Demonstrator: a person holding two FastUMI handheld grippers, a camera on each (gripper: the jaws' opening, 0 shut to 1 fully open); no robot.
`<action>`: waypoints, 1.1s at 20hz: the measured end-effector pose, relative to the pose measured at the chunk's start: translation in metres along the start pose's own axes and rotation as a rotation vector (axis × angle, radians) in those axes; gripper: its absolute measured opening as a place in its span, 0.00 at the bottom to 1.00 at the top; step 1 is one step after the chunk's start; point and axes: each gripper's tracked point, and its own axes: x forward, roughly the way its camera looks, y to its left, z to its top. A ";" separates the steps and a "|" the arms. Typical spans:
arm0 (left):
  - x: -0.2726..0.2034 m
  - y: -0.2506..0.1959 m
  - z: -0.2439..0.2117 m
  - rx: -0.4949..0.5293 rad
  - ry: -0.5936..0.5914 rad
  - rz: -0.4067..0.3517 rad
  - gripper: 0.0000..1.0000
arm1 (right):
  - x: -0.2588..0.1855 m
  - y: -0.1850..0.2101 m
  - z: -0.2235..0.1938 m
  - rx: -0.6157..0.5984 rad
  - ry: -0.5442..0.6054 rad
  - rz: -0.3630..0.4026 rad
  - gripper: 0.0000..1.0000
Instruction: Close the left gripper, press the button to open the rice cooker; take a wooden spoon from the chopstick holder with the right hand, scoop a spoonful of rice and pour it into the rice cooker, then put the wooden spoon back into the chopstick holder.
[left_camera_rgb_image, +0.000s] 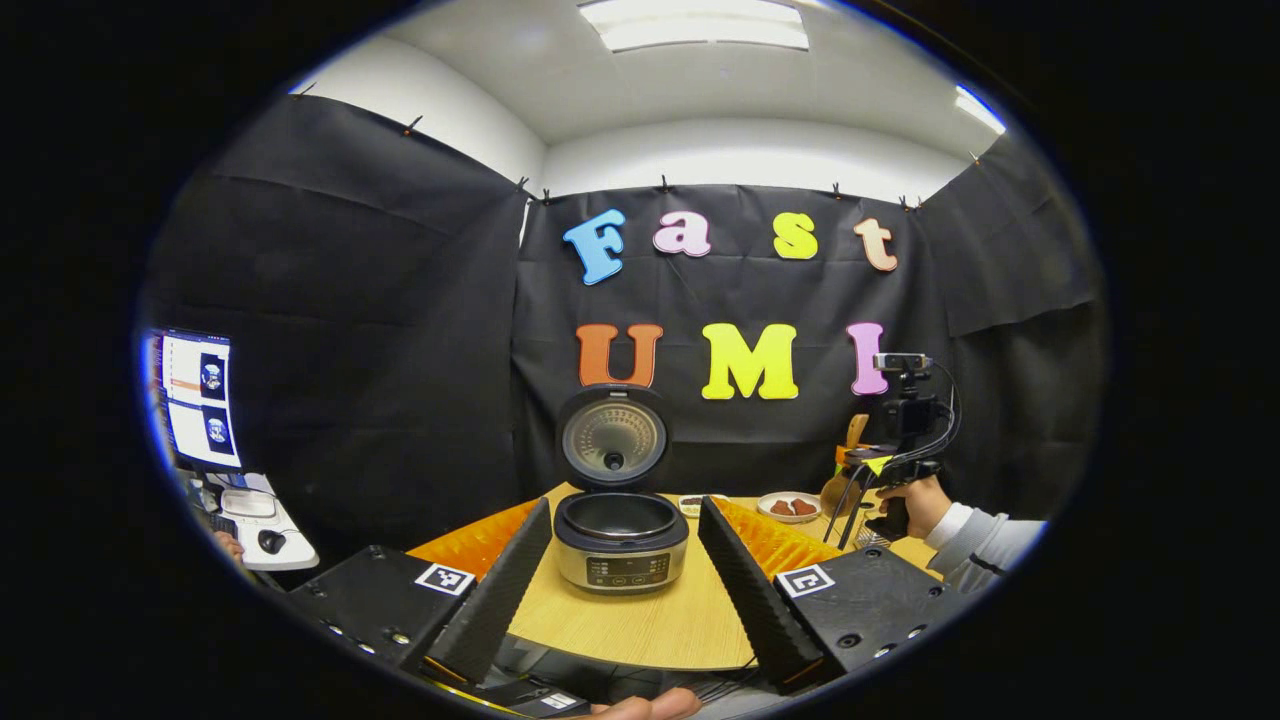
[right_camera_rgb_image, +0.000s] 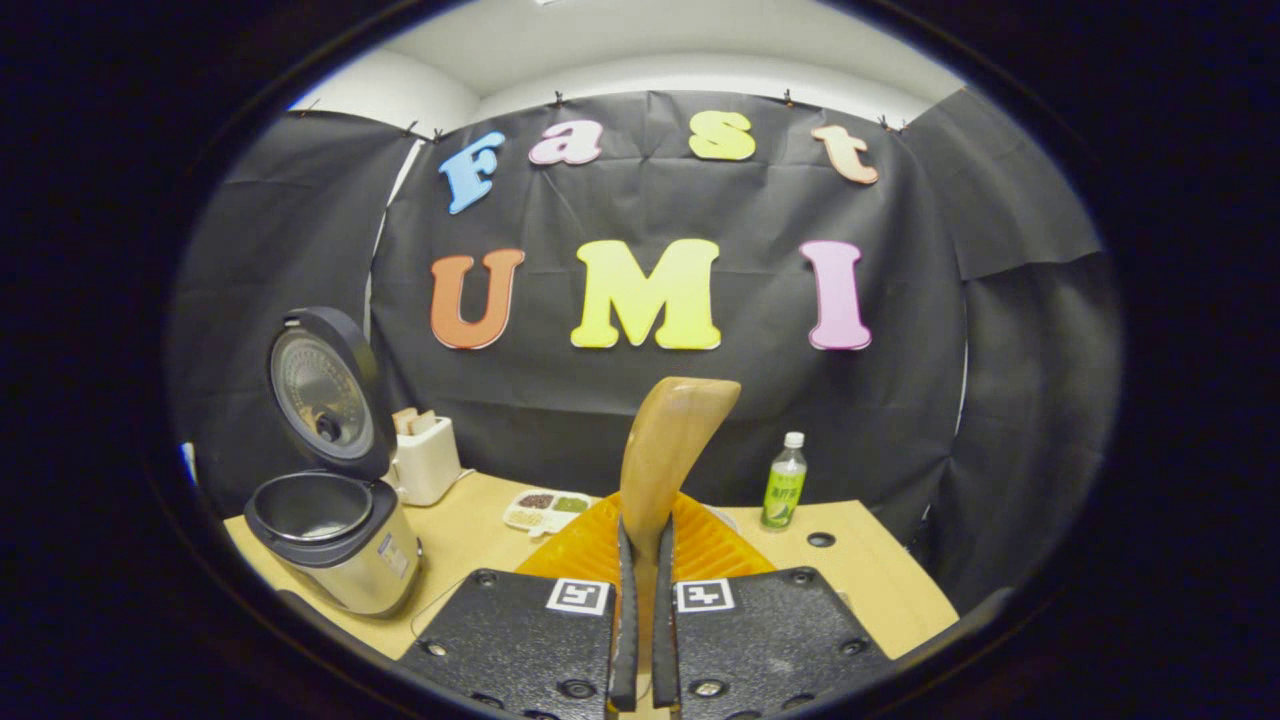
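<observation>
Left gripper (left_camera_rgb_image: 625, 590) hangs with its fingers spread wide, nothing between them, framing the cooker (left_camera_rgb_image: 620, 540) on the table (left_camera_rgb_image: 650, 625). Lid (left_camera_rgb_image: 612, 437) stands upright, pot bare inside. Off to its right, the right gripper (left_camera_rgb_image: 868, 480) and the hand (left_camera_rgb_image: 915, 505) holding it sit by the holder (left_camera_rgb_image: 845, 462) at the table's far side.

Right gripper's view: the fingers are clamped on the spoon (right_camera_rgb_image: 665, 450) handle, the wood rising upright between them. Left, the cooker with lid up; beyond, a white box (right_camera_rgb_image: 425, 460), a tray (right_camera_rgb_image: 545, 510), a bottle (right_camera_rgb_image: 786, 483).
</observation>
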 end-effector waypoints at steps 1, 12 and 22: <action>-0.001 0.005 -0.003 -0.003 0.006 0.007 0.94 | 0.006 0.005 -0.013 -0.003 0.020 0.005 0.11; 0.000 0.034 -0.022 -0.038 0.033 0.045 0.94 | 0.030 0.054 -0.115 -0.006 0.185 -0.003 0.11; 0.001 0.031 -0.025 -0.016 0.042 0.031 0.94 | 0.015 0.116 -0.117 0.153 0.227 0.195 0.11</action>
